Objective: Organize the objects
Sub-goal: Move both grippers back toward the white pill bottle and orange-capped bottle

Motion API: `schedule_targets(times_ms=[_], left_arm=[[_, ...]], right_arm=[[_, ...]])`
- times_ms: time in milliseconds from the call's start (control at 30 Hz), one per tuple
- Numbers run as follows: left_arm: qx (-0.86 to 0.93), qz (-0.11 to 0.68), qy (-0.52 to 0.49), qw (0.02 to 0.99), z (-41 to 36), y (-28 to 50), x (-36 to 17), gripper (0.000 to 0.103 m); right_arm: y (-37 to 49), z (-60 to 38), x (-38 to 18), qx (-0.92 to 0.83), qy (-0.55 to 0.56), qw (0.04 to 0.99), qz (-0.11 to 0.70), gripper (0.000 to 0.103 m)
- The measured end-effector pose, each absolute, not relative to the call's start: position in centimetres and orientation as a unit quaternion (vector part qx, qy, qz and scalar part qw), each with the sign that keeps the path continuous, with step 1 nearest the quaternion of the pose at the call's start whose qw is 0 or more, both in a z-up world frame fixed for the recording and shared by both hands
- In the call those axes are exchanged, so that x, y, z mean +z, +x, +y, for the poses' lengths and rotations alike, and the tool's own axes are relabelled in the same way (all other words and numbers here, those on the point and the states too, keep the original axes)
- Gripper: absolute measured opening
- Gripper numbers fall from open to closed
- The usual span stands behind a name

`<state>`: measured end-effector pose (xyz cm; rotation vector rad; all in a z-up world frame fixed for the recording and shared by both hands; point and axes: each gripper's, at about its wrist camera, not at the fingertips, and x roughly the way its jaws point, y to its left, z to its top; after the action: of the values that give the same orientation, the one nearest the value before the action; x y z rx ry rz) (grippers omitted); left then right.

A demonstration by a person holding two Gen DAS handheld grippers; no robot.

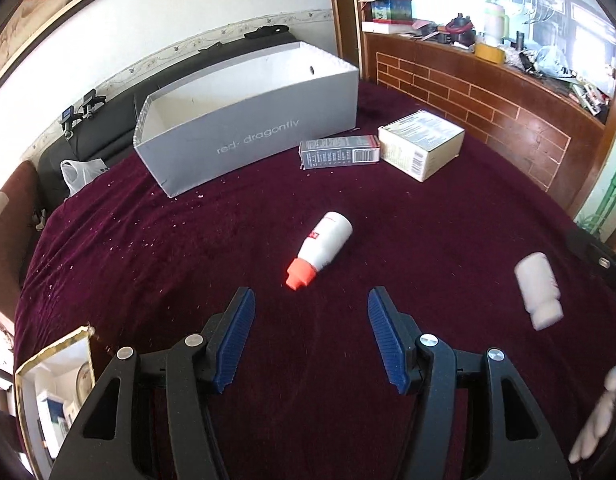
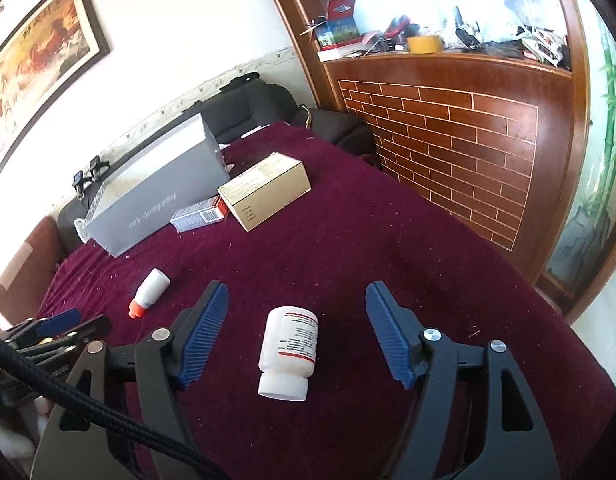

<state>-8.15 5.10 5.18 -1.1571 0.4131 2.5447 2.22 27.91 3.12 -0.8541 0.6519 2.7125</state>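
Note:
A white bottle with an orange cap (image 1: 322,249) lies on the maroon cloth just ahead of my open left gripper (image 1: 311,300); it also shows in the right wrist view (image 2: 150,291). A white pill bottle (image 2: 289,355) lies between the fingers of my open right gripper (image 2: 296,296), not gripped; it also shows in the left wrist view (image 1: 538,289). An open grey shoebox (image 1: 244,128) stands at the back. A small grey carton (image 1: 339,152) and a beige box (image 1: 422,143) lie beside it.
The maroon-covered table (image 1: 148,280) is bordered by a black sofa (image 1: 108,112) at the back and a brick-patterned wooden counter (image 2: 448,140) at the right. A gold-framed mirror (image 1: 54,392) sits at the left near edge. My left gripper shows in the right wrist view (image 2: 56,330).

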Motion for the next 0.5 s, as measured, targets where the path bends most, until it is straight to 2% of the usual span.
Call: schedule_targets(times_ms=[500], left_arm=[[0.873,0.140,-0.435,0.169,8.8,-14.1,1.7,0.053]], right_arm=[[1.4,29.2,1.8,0.909,-0.323,0.106,0.243,0.073]])
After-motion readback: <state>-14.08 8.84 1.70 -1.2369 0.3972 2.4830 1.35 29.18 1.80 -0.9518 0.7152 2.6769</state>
